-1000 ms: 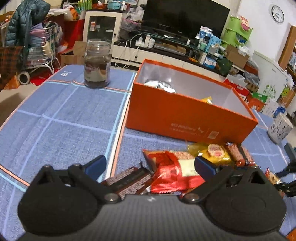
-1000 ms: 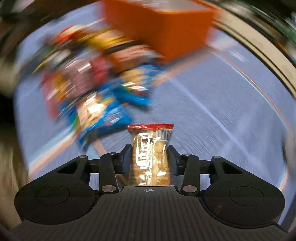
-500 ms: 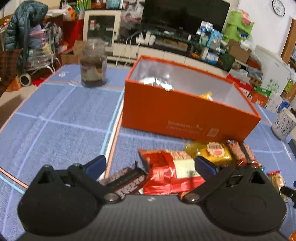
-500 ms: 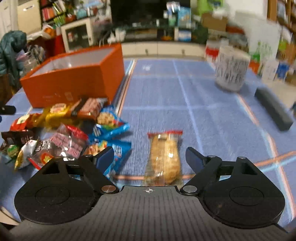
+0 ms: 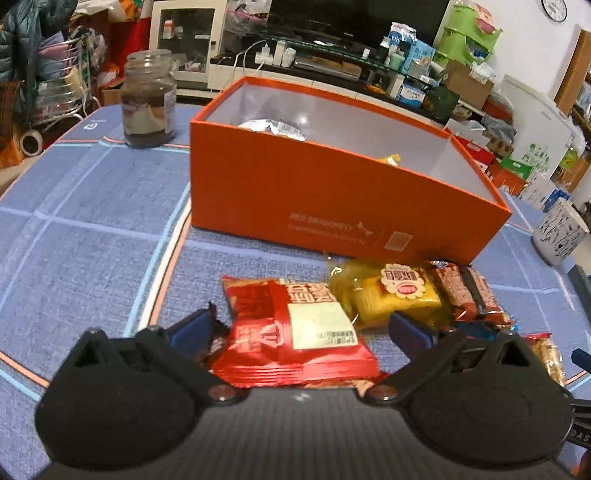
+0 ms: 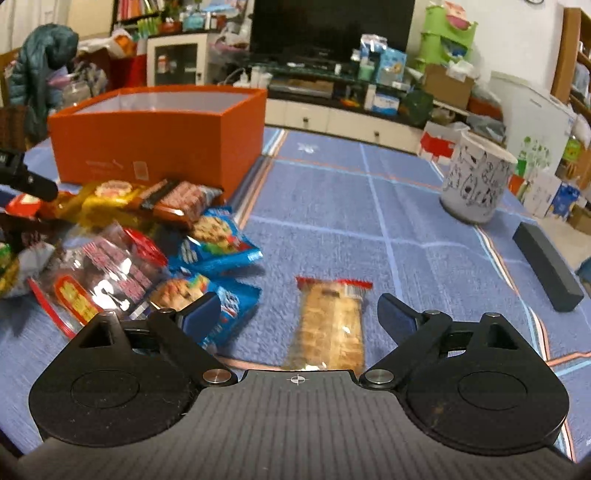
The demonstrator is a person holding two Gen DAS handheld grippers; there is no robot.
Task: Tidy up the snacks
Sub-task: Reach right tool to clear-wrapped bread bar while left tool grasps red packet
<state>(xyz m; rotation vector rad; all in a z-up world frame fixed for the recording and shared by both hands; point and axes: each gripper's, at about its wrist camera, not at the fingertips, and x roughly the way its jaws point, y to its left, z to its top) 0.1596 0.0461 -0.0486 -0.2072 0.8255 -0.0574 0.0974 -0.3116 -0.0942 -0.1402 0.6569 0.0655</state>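
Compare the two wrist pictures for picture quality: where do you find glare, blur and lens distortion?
Left wrist view: glare on the red snack packet; the orange box bulges from the fisheye; mostly sharp. Right wrist view: the cracker packet between the open right gripper is slightly blurred; glare on the clear wrappers; table lines curve.

A lived-in home living room. A large dark TV (image 6: 328,26) stands on a low white-and-glass media unit (image 6: 332,110) cluttered with cartons and chargers. Left of the TV are a white glass-door cabinet (image 6: 177,62) and a puffy jacket (image 6: 40,55) slung over a laden rack. Right of it sit green plastic shelves (image 6: 448,37), cardboard boxes (image 6: 448,85) and a wall clock (image 5: 553,9). In front of the TV, a bench under a blue cloth (image 6: 351,206) carries snack packets.
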